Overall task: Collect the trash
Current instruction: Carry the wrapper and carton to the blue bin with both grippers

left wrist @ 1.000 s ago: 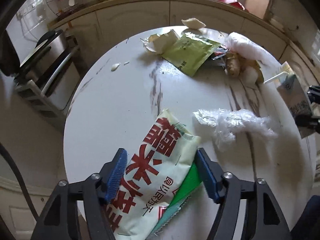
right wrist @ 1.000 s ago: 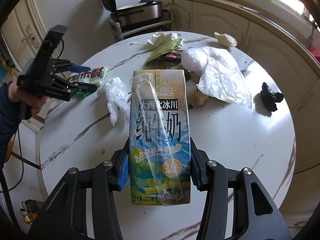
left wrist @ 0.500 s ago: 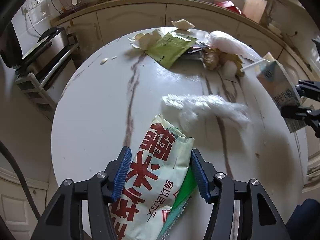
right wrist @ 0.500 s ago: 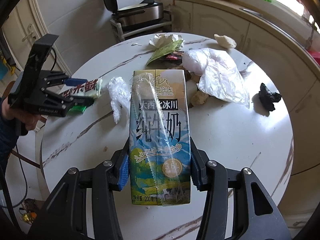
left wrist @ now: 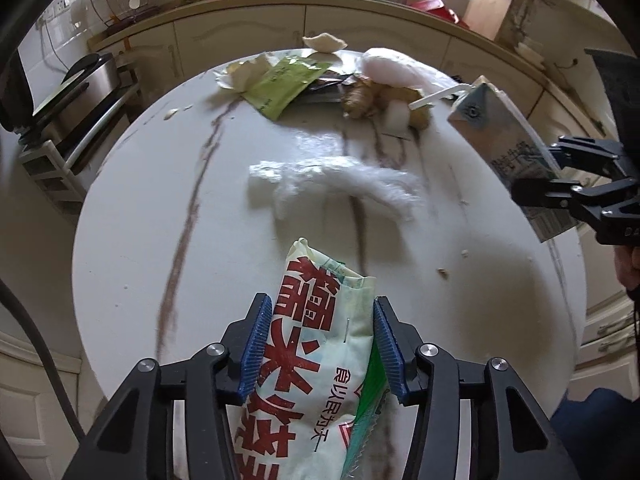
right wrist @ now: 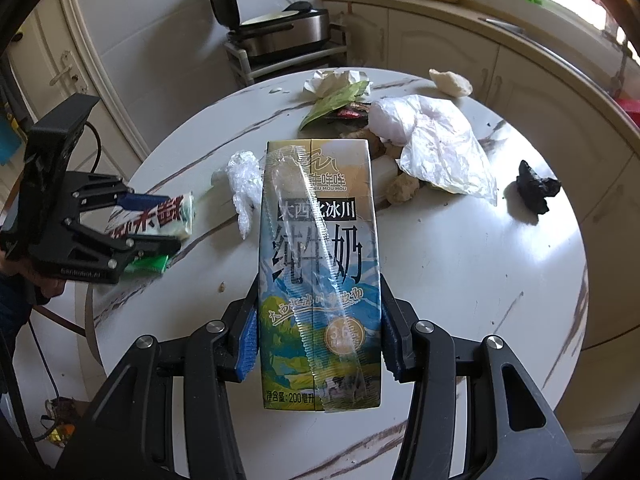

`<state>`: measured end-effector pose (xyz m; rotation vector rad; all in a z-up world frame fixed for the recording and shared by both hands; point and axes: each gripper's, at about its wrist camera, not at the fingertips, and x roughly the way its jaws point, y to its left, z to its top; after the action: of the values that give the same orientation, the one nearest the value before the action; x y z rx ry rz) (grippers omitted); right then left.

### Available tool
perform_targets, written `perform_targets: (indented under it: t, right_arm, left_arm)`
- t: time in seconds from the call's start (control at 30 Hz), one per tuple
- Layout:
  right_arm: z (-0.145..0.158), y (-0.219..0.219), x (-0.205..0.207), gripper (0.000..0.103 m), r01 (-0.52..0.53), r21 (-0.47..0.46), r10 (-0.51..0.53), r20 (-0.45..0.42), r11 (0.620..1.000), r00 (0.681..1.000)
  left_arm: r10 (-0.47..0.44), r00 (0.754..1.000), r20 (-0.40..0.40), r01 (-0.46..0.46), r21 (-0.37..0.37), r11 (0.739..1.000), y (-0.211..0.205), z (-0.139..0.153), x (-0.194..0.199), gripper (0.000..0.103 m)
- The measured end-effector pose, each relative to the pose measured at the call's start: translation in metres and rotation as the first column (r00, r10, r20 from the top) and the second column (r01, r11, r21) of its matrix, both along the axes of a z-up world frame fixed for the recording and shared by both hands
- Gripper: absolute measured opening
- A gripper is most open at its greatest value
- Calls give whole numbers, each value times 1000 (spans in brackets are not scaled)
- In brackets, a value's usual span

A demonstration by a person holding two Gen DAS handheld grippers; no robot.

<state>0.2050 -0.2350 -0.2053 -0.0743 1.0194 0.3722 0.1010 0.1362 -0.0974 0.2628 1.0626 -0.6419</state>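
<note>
A white snack wrapper with red characters (left wrist: 308, 320), with a green wrapper under it, sits between the blue pads of my left gripper (left wrist: 320, 344). The jaws are closing and both pads press its sides. In the right wrist view it hangs off the table's left edge in that gripper (right wrist: 160, 222). My right gripper (right wrist: 316, 312) is shut on a blue and yellow milk carton (right wrist: 316, 240), held upright over the table. The left wrist view shows the carton (left wrist: 500, 132), its straw sticking out, at the right.
On the round white marble table (right wrist: 460, 280) lie crumpled clear film (left wrist: 332, 184), a green packet (left wrist: 284, 84), ginger pieces (left wrist: 356, 100), a white plastic bag (right wrist: 436, 148) and a black lump (right wrist: 534, 190). An appliance on a rack (right wrist: 280, 36) stands behind.
The left gripper's jaws have narrowed onto the wrapper and it has drawn back toward the table's left edge, wrapper with it. The right gripper and carton have kept still.
</note>
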Motion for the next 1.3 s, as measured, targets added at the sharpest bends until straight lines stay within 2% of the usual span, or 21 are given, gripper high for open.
perform_targets:
  t: [0.37,0.67,0.9,1.3]
  right_arm:
    - [7,-17,-9,47,41,20,-41,15,999,999]
    - [11,-25,-15,47,54,24,-55,26,998,998]
    - [16,-30,-20,47,67,27,-68,41,997,997]
    - [41,-78,-42,47,156,46,-160,93,987,983]
  left_arm:
    - [-7,999,36,9,-60,998,-12,20,-15,45]
    - [3,991,137,14,-126,992,-23,54,-22,44]
    - [10,985,173,16,-154,988,-35,66,-25,44]
    - [-49,970,238,98,-201,975,-98,93,-35,44]
